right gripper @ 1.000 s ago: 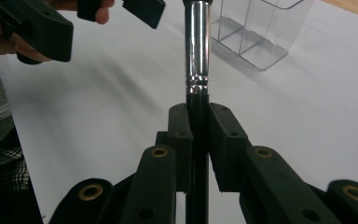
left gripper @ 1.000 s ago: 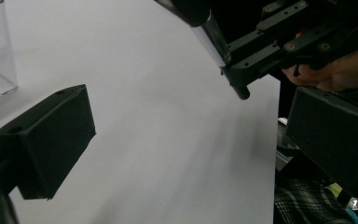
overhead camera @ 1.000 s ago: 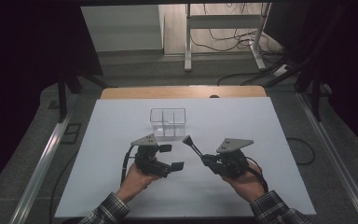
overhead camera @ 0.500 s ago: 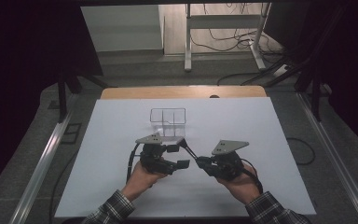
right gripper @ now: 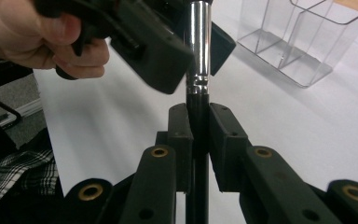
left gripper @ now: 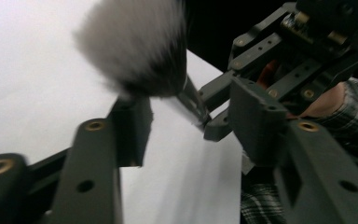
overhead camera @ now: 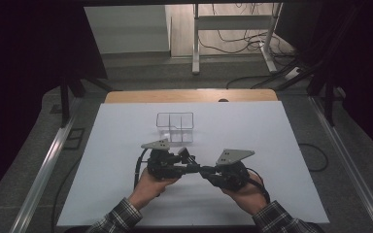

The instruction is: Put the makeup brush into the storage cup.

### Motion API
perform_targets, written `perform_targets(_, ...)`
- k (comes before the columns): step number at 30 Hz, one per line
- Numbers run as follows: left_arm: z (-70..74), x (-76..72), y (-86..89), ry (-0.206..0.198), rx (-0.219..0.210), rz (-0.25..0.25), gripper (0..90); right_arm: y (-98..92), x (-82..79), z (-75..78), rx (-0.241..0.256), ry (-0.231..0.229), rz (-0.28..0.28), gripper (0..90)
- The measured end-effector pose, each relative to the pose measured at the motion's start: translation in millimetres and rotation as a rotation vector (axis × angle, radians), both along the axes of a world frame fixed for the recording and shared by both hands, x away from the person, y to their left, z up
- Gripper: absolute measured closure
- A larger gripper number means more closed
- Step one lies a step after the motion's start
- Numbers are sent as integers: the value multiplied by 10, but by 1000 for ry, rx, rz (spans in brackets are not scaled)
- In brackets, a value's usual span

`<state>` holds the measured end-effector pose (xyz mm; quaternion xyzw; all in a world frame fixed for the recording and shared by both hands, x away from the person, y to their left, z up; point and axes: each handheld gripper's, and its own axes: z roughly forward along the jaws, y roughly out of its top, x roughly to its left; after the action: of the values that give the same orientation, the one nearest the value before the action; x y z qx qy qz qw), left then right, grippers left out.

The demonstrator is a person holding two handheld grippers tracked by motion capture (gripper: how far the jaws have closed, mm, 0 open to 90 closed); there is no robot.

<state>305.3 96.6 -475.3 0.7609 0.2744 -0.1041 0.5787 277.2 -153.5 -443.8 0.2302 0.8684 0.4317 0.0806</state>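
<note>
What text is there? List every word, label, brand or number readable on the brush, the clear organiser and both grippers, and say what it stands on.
No readable text anywhere.
Makeup brush: chrome ferrule and black handle show no print.
Clear organiser: plain transparent walls, no label.
Left gripper and right gripper: black jaws with brass screws, no markings.
White table cover: blank.

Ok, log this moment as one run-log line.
right gripper: shut on brush handle | left gripper: open around ferrule, below bristles | clear organizer: empty, beyond
</note>
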Motion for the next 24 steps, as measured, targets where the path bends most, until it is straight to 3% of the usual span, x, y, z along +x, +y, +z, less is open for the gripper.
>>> perform_targets(3,-5,5,5,7,8,6,638,8,-5,-5,-3,0,4,794)
perform_targets(6,-14,21,17,47,-51,-28,736,18,-7,-17,-7,-3,12,792)
perform_targets(7,-5,13,8,42,-45,-24,765,30,-11,-24,-16,-5,18,791)
perform_targets(14,34,-9,-3,26,-6,-18,771,36,-8,-39,-17,-7,21,768)
perform_targets(18,49,-15,4,10,9,-4,770,24,17,-70,-26,17,14,660)
perform_targets(24,58,-16,27,-7,30,14,770,13,37,-93,-34,18,-3,528)
